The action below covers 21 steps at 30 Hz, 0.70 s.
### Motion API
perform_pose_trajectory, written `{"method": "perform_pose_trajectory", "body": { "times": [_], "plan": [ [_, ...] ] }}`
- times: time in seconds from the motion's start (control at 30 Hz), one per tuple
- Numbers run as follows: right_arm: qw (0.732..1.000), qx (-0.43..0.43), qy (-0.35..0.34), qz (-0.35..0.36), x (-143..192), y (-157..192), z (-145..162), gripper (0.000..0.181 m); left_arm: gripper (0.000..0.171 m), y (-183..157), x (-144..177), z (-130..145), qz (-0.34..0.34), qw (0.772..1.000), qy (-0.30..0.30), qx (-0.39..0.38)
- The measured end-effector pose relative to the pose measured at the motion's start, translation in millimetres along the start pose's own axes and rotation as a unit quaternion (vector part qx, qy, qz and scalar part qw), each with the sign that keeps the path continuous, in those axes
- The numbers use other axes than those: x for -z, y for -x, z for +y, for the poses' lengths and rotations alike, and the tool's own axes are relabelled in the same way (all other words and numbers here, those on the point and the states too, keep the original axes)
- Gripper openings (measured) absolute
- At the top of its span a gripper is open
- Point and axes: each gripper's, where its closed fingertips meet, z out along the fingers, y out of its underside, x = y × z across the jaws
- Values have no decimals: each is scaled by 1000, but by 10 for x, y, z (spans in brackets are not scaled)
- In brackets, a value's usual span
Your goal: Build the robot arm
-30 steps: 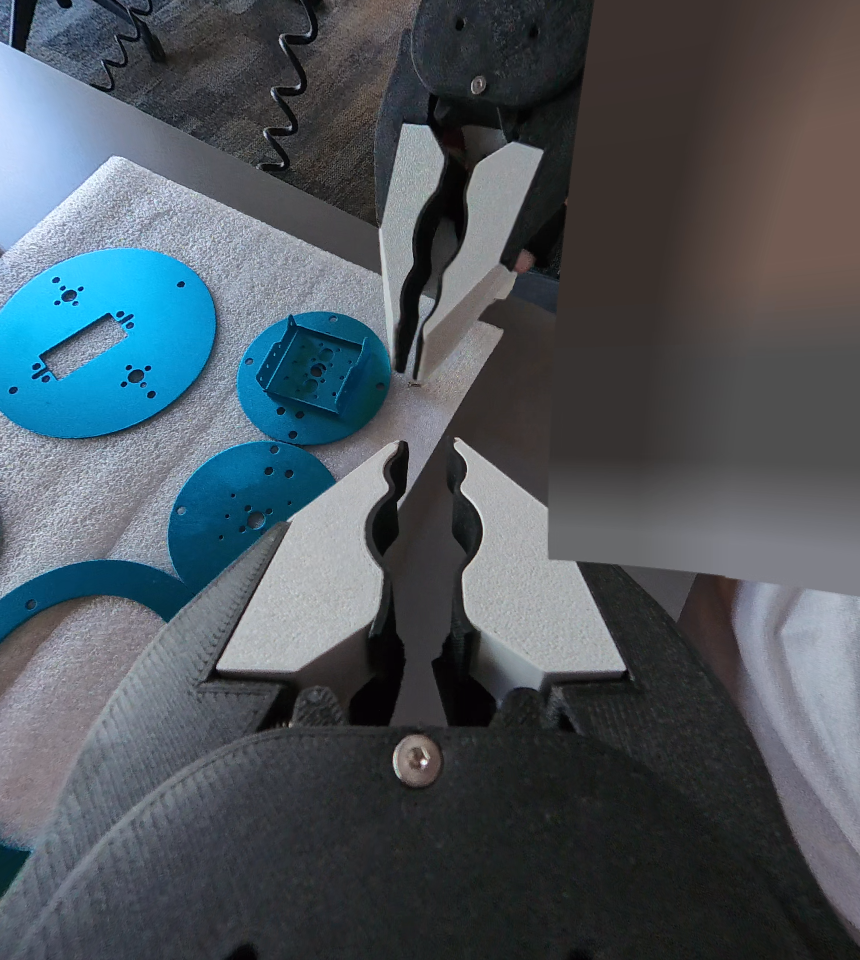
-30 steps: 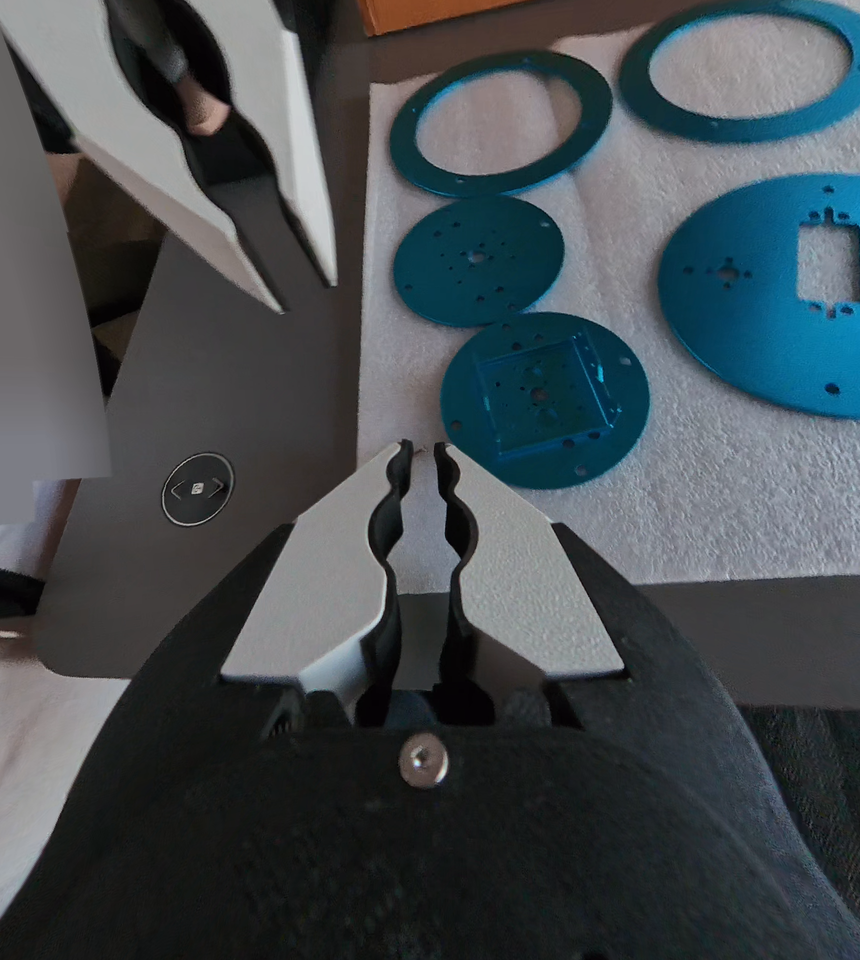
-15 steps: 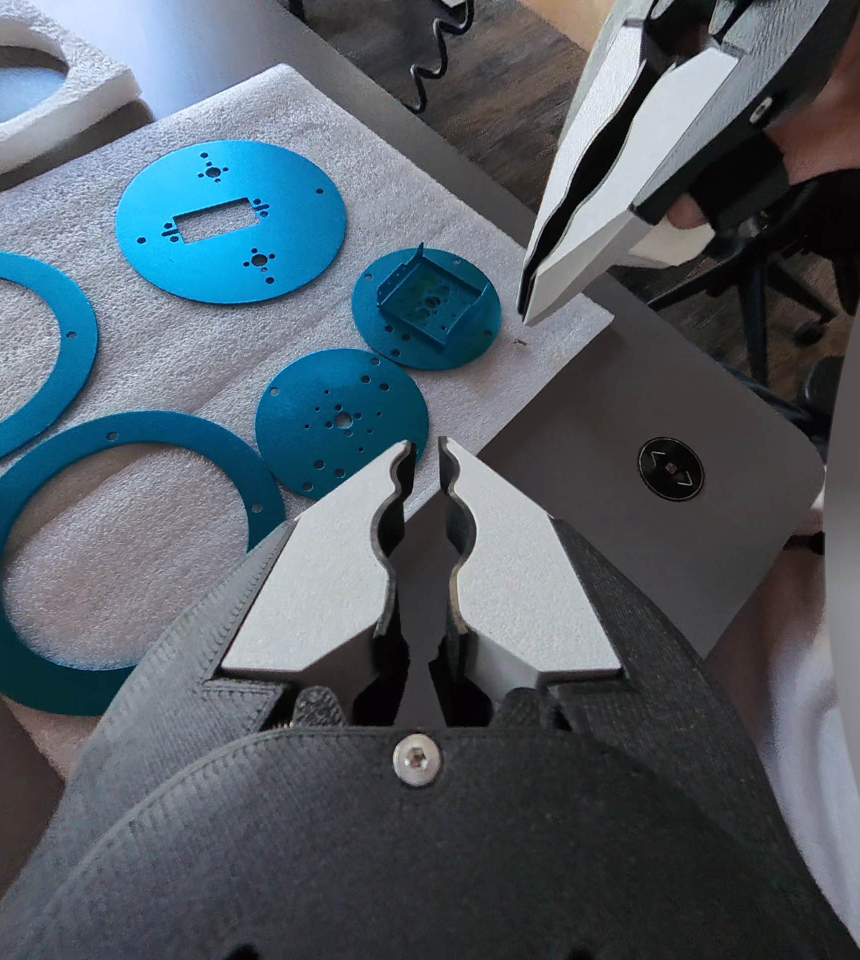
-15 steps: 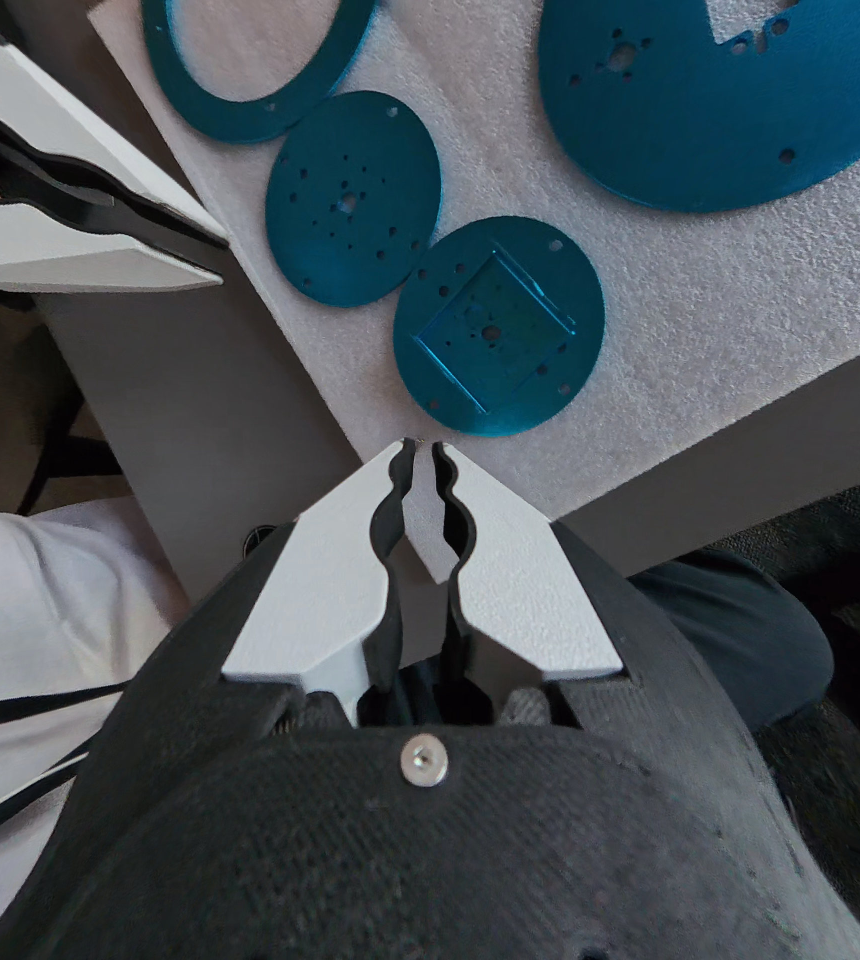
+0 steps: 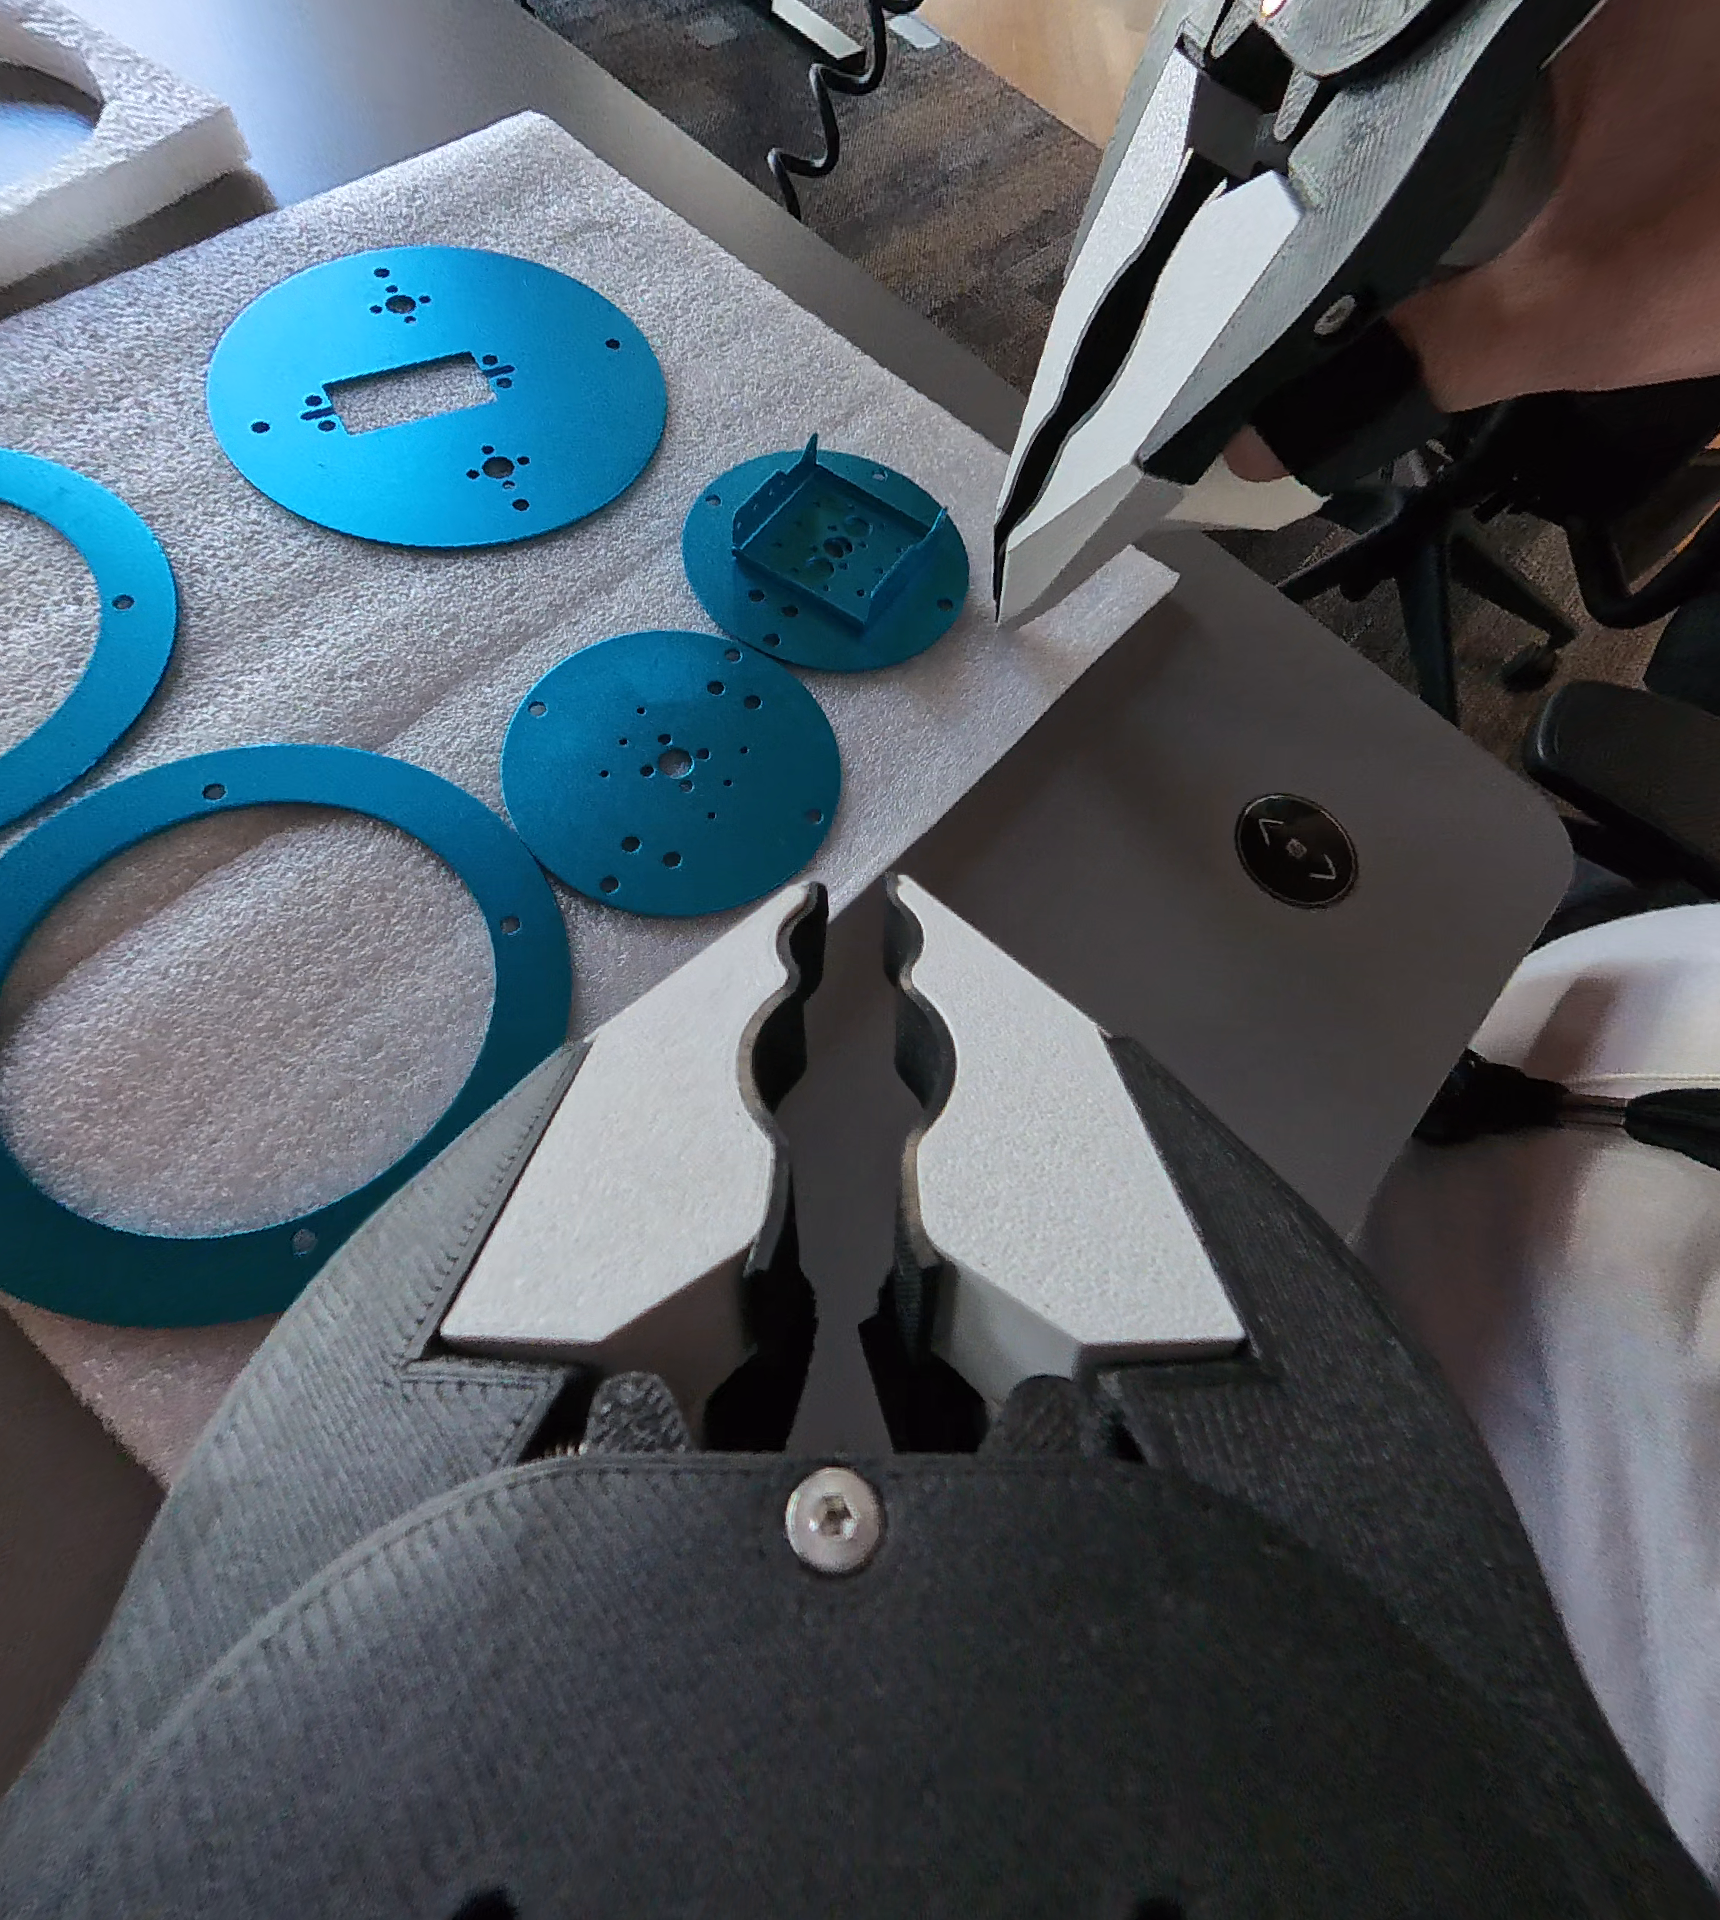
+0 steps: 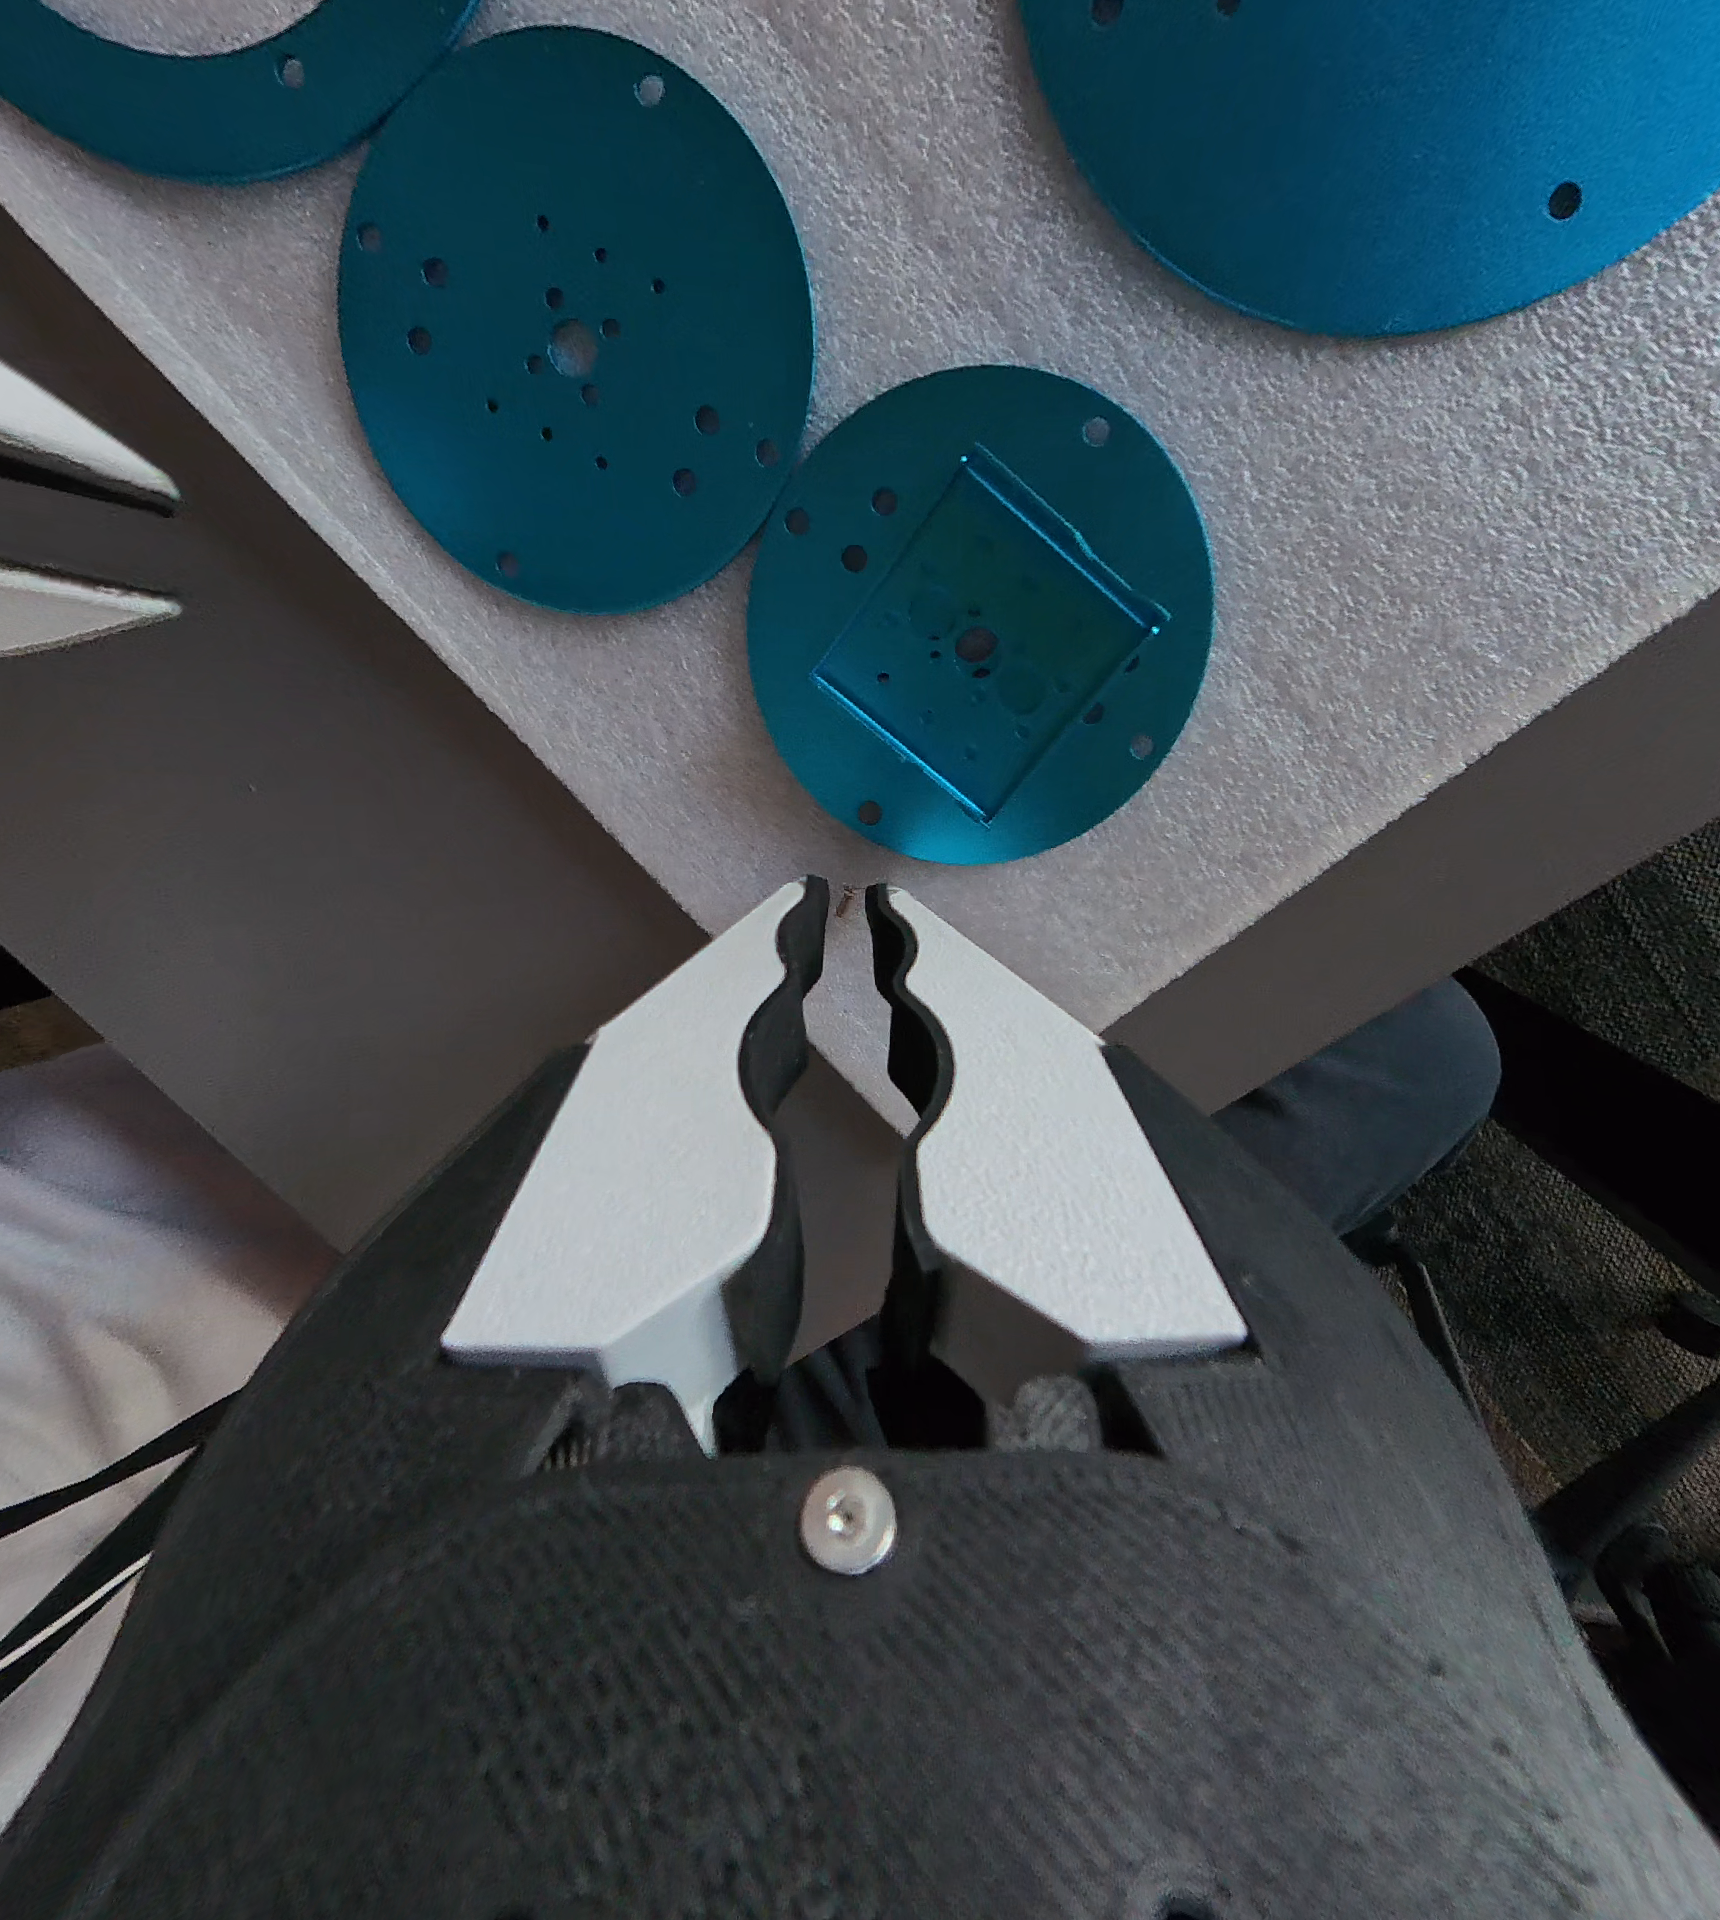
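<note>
A tiny screw lies on the white foam mat near its corner. My right gripper is down at the mat with a narrow gap between its jaws, one tip on each side of the screw. It also shows in the left wrist view, held by a hand. Just beyond it lies a small blue disc with a square bracket on top. My left gripper is slightly open and empty. It hovers over the mat edge beside a drilled blue disc.
A large blue disc with a rectangular cutout and two blue rings lie on the mat. The grey table has a round black button. An office chair and my white shirt are at the right. The left gripper's tips are roughly 11 centimetres from the right gripper's.
My right gripper has come down to the mat corner, and its tips now sit around the screw. My left gripper has swung left and drawn back. Its jaw gap is narrower than a second ago.
</note>
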Motion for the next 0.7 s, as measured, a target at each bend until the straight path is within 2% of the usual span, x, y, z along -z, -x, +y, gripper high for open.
{"method": "perform_pose_trajectory", "body": {
  "times": [0.2, 0.7],
  "plan": [
    [1000, -11, 7, 7, -31, -18, 4, 7, 11, -2, 29, 20, 2, 1000, 4, 8],
    [998, 37, 19, 53, -43, -23, 12, 2, 11, 120, 51, 71, -11, 1000, 6, 28]
  ]
}}
